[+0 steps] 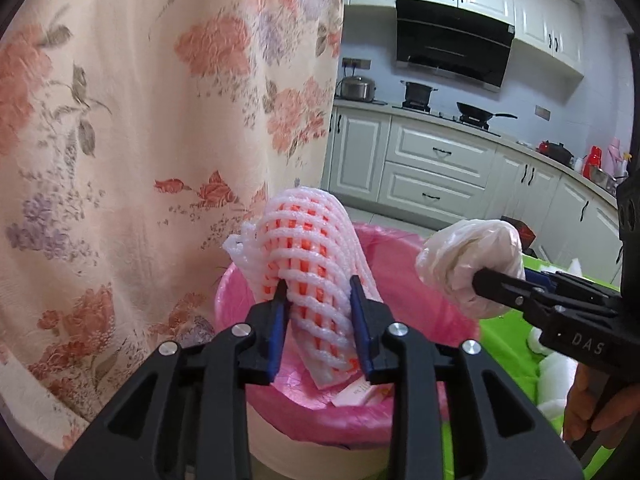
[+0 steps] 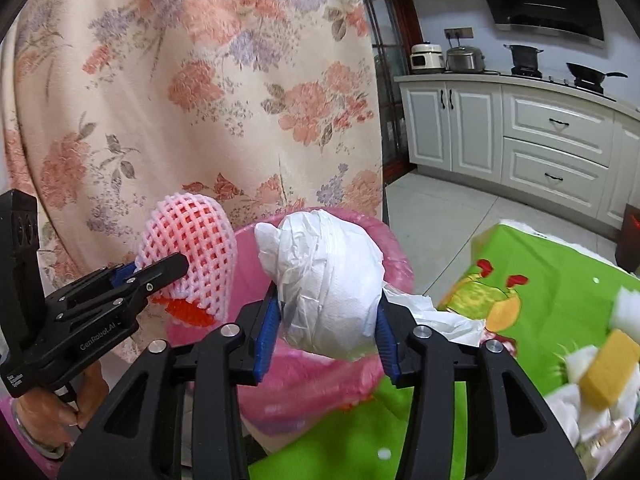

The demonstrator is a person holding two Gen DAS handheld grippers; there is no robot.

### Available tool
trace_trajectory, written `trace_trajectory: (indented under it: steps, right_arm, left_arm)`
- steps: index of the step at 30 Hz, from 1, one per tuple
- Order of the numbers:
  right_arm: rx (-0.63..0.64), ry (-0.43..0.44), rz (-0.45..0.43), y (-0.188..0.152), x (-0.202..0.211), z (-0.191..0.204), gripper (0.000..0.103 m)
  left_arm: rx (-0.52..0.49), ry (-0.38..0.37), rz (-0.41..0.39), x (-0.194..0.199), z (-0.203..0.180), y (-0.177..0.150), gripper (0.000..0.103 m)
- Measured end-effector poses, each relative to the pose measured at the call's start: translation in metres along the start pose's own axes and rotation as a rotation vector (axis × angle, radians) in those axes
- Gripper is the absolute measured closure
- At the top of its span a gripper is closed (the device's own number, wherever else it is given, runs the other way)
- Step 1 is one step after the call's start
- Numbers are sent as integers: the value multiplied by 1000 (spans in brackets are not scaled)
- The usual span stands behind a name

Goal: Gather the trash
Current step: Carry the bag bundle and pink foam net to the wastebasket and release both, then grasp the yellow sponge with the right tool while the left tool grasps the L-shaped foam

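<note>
Left claw (image 1: 320,300) grips foam net (image 1: 308,256) above pink-lined bin (image 1: 400,264).

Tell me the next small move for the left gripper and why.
Probably open the left gripper and drop the foam fruit net: it is clamped between the fingers directly above the pink-lined trash bin, so release should land it inside.

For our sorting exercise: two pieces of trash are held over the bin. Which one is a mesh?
The foam net in the left gripper: pink-white lattice. The right gripper holds a smooth, crumpled white bag.
</note>
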State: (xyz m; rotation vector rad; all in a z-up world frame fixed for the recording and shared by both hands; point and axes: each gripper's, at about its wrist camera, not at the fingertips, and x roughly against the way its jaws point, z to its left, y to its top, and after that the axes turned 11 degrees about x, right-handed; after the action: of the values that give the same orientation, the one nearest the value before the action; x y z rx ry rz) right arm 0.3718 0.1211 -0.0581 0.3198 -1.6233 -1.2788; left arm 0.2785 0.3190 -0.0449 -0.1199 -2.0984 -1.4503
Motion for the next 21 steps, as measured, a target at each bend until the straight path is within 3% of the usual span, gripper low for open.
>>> trace_trajectory:
  steps: [2, 3, 10, 15, 21]
  right_arm:
    - [-2, -1, 4, 0, -6, -1, 40]
    - [-7, -2, 3, 1, -7, -3, 39]
    - [-9, -5, -48, -3, 20, -3, 39]
    - [-18, -23, -60, -14, 45, -2, 39]
    - [-35, -51, -63, -41, 78, -5, 39]
  left_arm:
    - [4, 9, 13, -7, 4, 1, 62]
    - [7, 15, 12, -8, 5, 1, 57]
    - [48, 27, -15, 13, 10, -10, 40]
    - [67, 39, -29, 34, 1, -27, 19]
    - [35, 57, -37, 55, -22, -53, 9]
